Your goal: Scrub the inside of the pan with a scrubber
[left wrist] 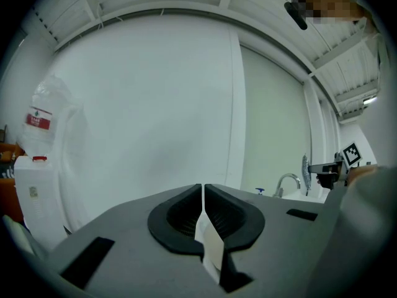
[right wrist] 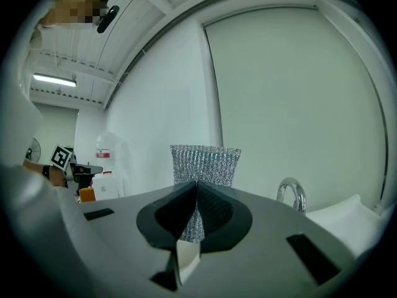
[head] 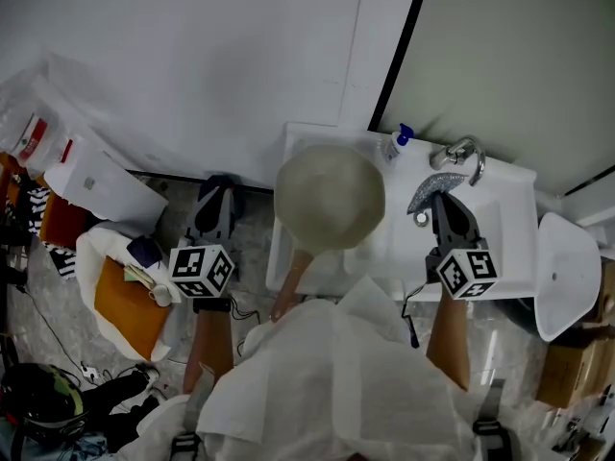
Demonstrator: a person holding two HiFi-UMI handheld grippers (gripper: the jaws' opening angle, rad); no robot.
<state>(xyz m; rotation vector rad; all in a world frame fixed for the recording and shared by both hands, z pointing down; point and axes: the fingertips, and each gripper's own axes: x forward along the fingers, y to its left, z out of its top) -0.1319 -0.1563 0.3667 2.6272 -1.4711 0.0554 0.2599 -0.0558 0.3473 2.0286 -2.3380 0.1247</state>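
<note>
My right gripper (right wrist: 197, 184) is clamped on the scrubber (right wrist: 205, 163), held above the sink (head: 509, 221), likely ready for scrubbing. The pan (head: 330, 198) lies at the sink's left end. My left gripper (left wrist: 203, 190), left of the sink, is pressed together on nothing.

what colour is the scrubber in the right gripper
Silvery grey scrubber with a sparkly woven mesh; clearest in the right gripper view.

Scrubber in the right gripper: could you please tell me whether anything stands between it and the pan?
Nothing visible does. In the head view the scrubber, clamped in the right gripper, is right of the pan, with only bare sink between; the bottle and tap stand behind.
</note>
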